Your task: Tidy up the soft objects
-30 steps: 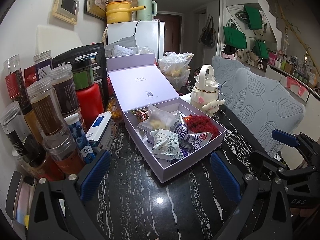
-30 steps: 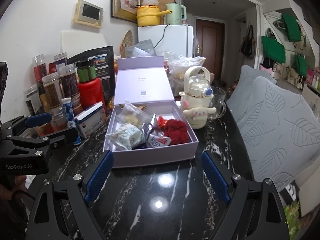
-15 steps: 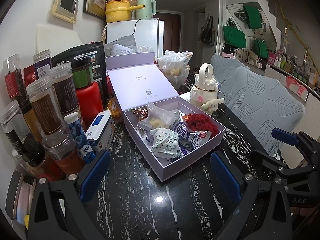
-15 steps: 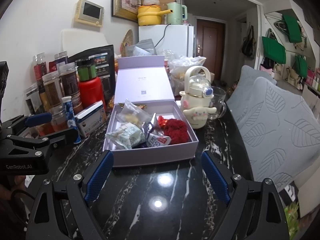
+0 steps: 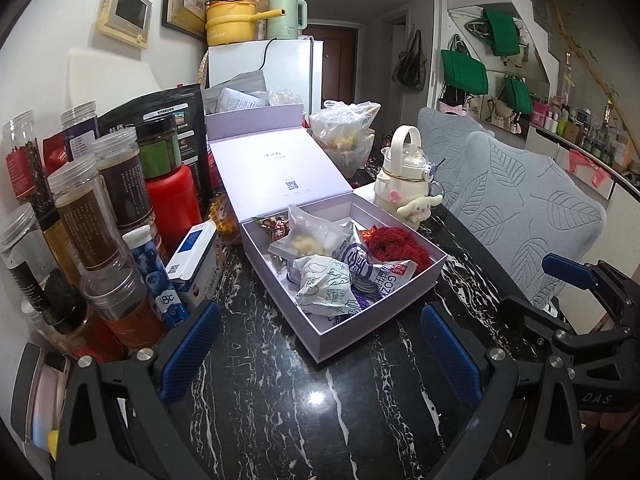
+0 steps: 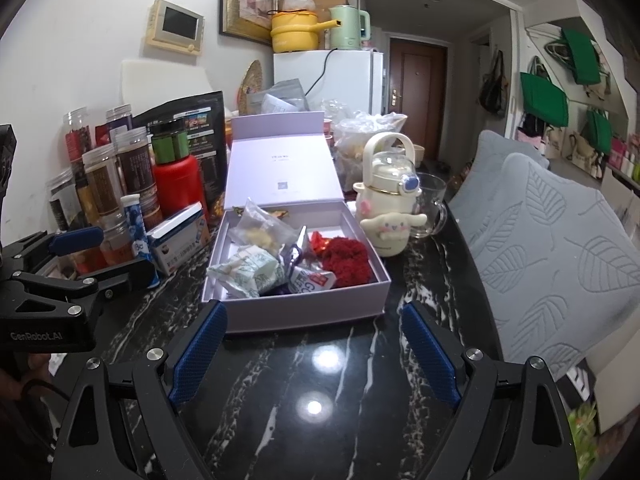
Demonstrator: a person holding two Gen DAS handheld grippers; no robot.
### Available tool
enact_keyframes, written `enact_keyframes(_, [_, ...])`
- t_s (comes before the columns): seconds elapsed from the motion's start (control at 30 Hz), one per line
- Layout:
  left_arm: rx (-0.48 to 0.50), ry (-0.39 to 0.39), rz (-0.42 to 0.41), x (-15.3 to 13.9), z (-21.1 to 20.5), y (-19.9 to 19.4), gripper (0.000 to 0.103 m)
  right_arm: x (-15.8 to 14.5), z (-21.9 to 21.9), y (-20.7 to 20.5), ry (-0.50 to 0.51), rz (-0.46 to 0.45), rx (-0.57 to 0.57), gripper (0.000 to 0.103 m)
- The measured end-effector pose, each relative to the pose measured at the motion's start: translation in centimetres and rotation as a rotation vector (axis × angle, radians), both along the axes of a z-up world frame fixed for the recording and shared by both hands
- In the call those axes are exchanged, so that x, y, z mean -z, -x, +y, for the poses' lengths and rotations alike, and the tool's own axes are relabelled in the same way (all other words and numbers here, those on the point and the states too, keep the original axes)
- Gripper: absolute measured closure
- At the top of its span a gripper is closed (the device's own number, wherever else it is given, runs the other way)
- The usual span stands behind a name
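The lavender box (image 5: pixel 372 312) of soft packets and a red fuzzy bundle (image 5: pixel 396 242) lies on the black marble table (image 5: pixel 280 408) just ahead of the left gripper (image 5: pixel 316 344) and the right gripper (image 6: pixel 314 354), both angled downward, jaws wide open and empty.

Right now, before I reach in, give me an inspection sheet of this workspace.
Surface: black marble table, glossy, lamp reflections.
Job's things: open lilac box holding a red fuzzy item and snack packets.
Clutter: jars, red flask, cream bottle, glass mug.
Grippers: left gripper and right gripper open, empty, short of the box.
Cables: black cord down the fridge.
Surroundings: grey leaf-pattern chairs, green bags hanging.
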State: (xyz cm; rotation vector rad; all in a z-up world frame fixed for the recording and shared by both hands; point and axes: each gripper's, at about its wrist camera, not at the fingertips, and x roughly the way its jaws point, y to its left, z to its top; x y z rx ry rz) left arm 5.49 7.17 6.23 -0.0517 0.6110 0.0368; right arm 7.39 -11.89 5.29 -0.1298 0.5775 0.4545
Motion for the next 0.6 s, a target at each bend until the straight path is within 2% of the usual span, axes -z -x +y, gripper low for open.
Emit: enact_keyframes(0.6, [0.003,0.002,0.007,-0.14,-0.11,-0.21,0.001,0.01,-0.1,-0.03,0.002,0.001,0.002,0.013])
